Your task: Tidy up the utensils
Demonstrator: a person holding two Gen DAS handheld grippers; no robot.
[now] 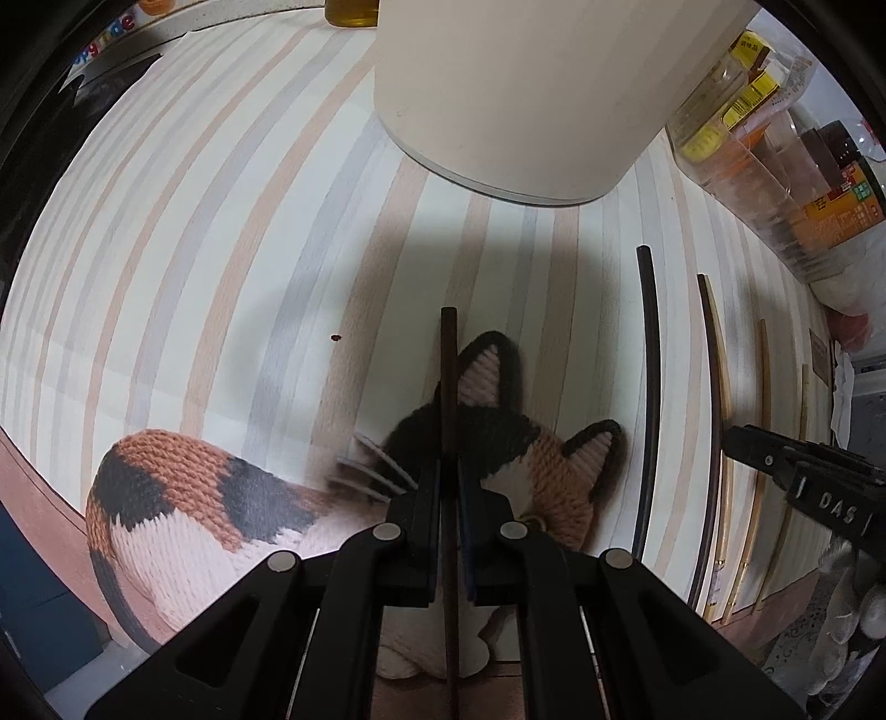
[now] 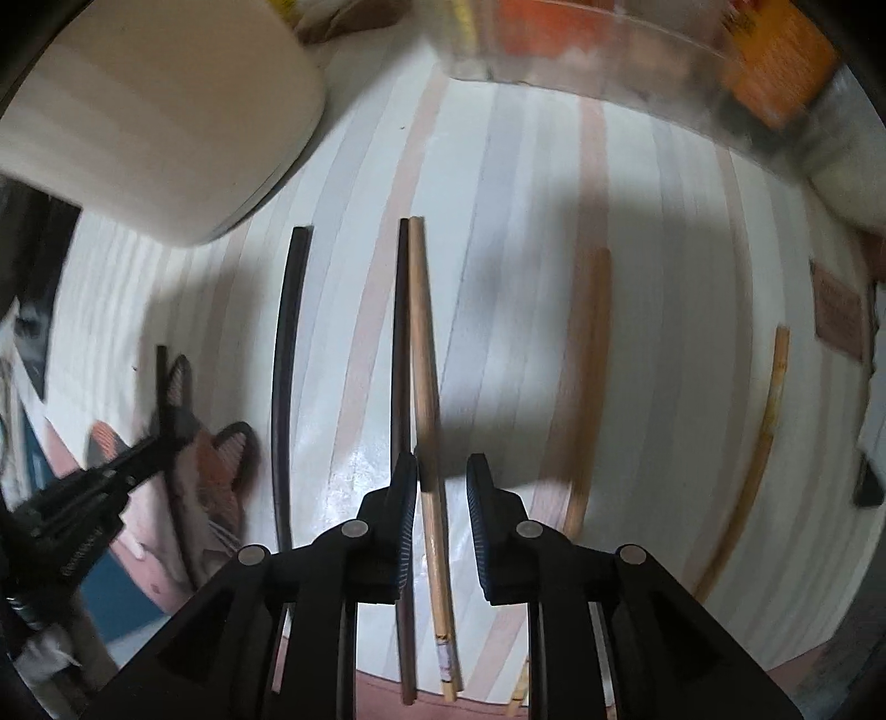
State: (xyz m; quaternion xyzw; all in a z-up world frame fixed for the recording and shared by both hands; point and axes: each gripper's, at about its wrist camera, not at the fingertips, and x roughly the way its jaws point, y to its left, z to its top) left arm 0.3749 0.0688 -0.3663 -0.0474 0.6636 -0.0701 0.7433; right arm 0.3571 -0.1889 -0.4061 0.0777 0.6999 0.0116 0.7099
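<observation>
My left gripper (image 1: 448, 471) is shut on a dark brown chopstick (image 1: 448, 376) and holds it above a cat-picture mat (image 1: 183, 498). A white cylindrical holder (image 1: 526, 94) stands ahead of it. My right gripper (image 2: 441, 476) is open around a light wooden chopstick (image 2: 423, 354) lying on the striped table beside a dark chopstick (image 2: 400, 343). A black chopstick (image 2: 287, 360) lies to the left, and two more light chopsticks (image 2: 587, 376) lie to the right. The right gripper shows in the left wrist view (image 1: 736, 437), and the left gripper shows in the right wrist view (image 2: 158, 443).
A clear plastic container of packets (image 1: 764, 155) and a brown jar (image 1: 847, 171) stand at the right back. The holder shows in the right wrist view at upper left (image 2: 149, 111). A yellow jar (image 1: 349, 14) stands at the far edge. The table's front edge is close below.
</observation>
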